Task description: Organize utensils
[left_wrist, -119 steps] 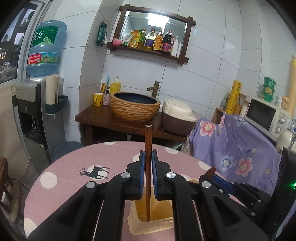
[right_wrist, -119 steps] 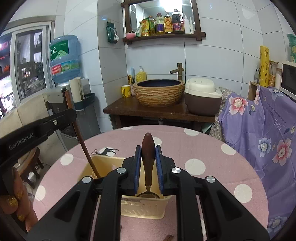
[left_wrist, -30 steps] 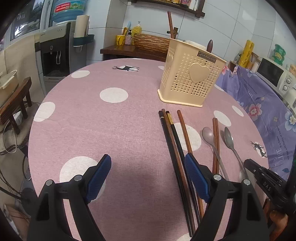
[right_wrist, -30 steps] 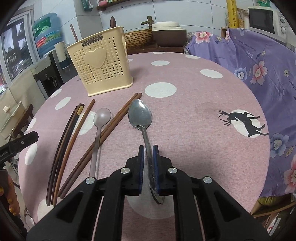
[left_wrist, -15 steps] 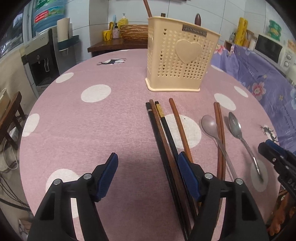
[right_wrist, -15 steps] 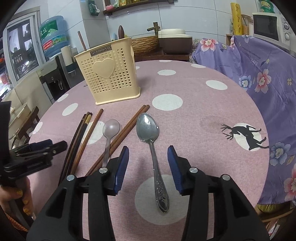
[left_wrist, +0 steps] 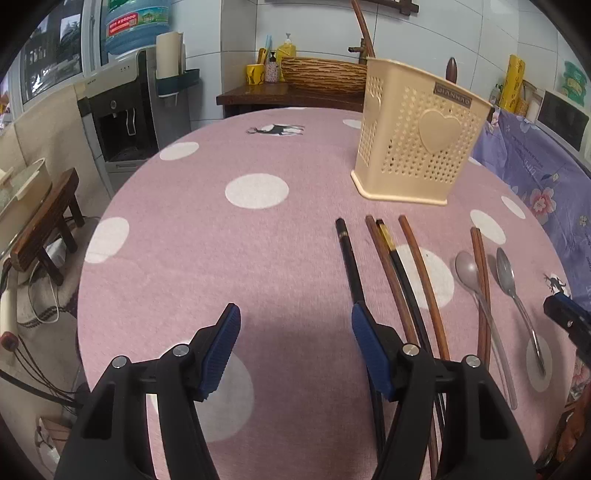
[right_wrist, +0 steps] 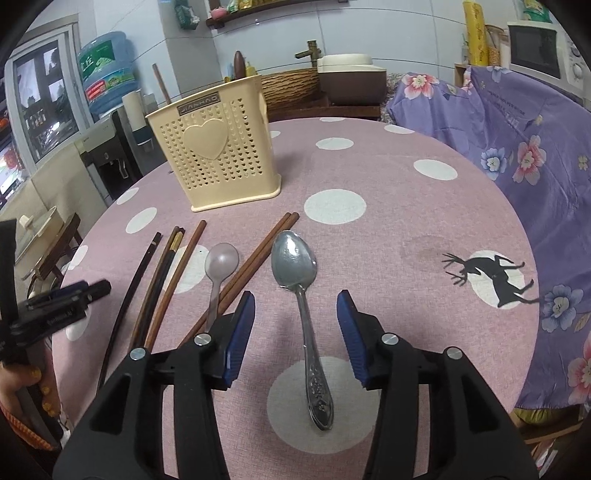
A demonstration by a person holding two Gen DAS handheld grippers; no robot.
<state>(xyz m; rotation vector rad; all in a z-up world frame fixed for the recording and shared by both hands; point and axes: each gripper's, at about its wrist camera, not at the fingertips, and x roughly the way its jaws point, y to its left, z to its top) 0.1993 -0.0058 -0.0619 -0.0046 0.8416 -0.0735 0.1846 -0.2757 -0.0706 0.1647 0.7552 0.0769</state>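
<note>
Tools first, as I see them from my station. Right tool (right_wrist: 295, 332): jaws apart, nothing gripped; the metal spoon (right_wrist: 301, 291) lies flat on the worktop (right_wrist: 406, 229) between the blue pads, touching neither, bowl pointing away from me, patterned handle end on a white dot. Left tool (left_wrist: 295, 350): jaws closing at a middling width, only bare cloth between them; its right pad sits just beside the black chopstick (left_wrist: 351, 266).

Loose items on the worktop, from the left tool outward to its right:
- black chopstick, set a little apart from the rest;
- a close bundle of chopsticks (left_wrist: 391, 266), one brown, one black with a gold band, and one curved reddish-brown stick just beside them;
- a pale plastic spoon (left_wrist: 466, 265), bowl away from me;
- a pair of brown chopsticks (left_wrist: 482, 280), lying side by side and touching, crossing the plastic spoon's handle;
- the metal spoon at the far right.

Container: cream perforated utensil basket (left_wrist: 413, 147), upright beyond the loose items, heart emblem and a small label on its front. Contents I can make out: one brown stick (left_wrist: 364, 29) leaning out at the left, and one dark rounded wooden handle tip (left_wrist: 451, 68) showing above the rim at the right. The inside is hidden from both views.
</note>
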